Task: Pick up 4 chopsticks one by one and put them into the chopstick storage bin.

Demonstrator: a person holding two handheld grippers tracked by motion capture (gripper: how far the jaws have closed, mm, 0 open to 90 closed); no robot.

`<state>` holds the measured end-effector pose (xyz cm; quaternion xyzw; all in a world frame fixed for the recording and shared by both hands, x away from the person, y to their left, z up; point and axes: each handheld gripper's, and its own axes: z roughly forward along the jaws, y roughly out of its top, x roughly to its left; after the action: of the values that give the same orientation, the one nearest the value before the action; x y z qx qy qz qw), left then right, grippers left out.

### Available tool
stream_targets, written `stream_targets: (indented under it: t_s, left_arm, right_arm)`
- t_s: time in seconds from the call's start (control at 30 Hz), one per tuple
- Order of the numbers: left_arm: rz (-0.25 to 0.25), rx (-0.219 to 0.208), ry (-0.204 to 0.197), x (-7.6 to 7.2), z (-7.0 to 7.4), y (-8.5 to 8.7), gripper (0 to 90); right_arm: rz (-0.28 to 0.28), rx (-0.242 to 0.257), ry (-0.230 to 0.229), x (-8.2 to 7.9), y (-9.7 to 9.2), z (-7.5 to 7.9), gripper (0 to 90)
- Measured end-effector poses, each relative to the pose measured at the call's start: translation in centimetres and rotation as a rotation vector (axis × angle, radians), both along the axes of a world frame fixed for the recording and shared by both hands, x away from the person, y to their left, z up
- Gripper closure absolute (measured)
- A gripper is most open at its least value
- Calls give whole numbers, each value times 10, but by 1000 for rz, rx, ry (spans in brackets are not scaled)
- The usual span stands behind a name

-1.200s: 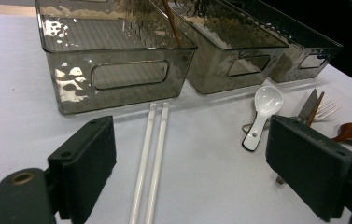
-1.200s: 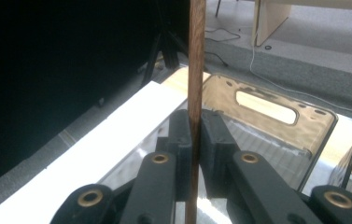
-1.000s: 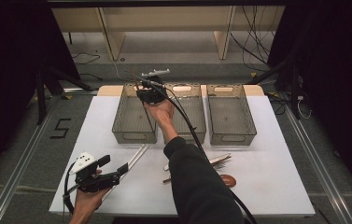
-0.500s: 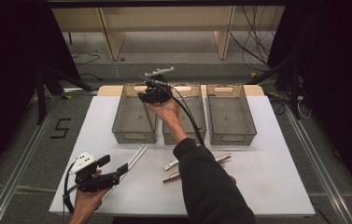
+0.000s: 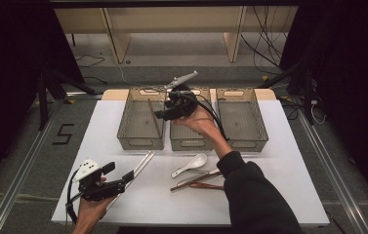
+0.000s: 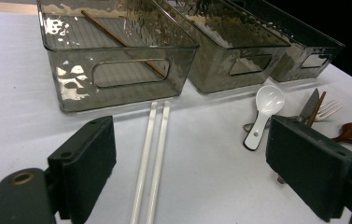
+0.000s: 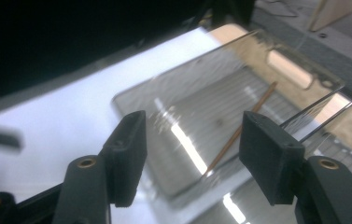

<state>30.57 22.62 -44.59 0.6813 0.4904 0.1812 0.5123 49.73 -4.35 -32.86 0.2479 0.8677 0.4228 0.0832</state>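
The right gripper (image 5: 164,113), held above the left clear plastic bin (image 5: 141,141), has jaws just opening, empty. The left gripper (image 5: 129,176) rests low, jaws apart, well short of that bin.

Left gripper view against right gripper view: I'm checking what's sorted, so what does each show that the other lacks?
Left gripper view: pair of white chopsticks, white ceramic spoon and brown wooden spoon on the table. Right gripper view: its own open jaws above the bin, nothing between them. Both: the brown wooden chopstick lying in the clear smoky plastic bin.
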Motion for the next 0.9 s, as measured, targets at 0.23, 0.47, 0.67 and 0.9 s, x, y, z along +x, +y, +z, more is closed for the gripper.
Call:
stream_targets:
  t_s: [0.23,0.47,0.67,0.9]
  left_arm:
    - [3,6,1,0,0,0,157]
    - [7,8,2,0,-1,0,157]
    - [7,10,3,1,-1,0,157]
    - [9,13,7,1,-1,0,157]
  right_arm:
    - [91,-86,-17,-30,-22,-7,402]
    - [131,-170,-21,-55,-42,-27,392]
    - [171,-240,-21,-76,-58,-43,384]
    - [183,-306,0,-86,-76,-66,421]
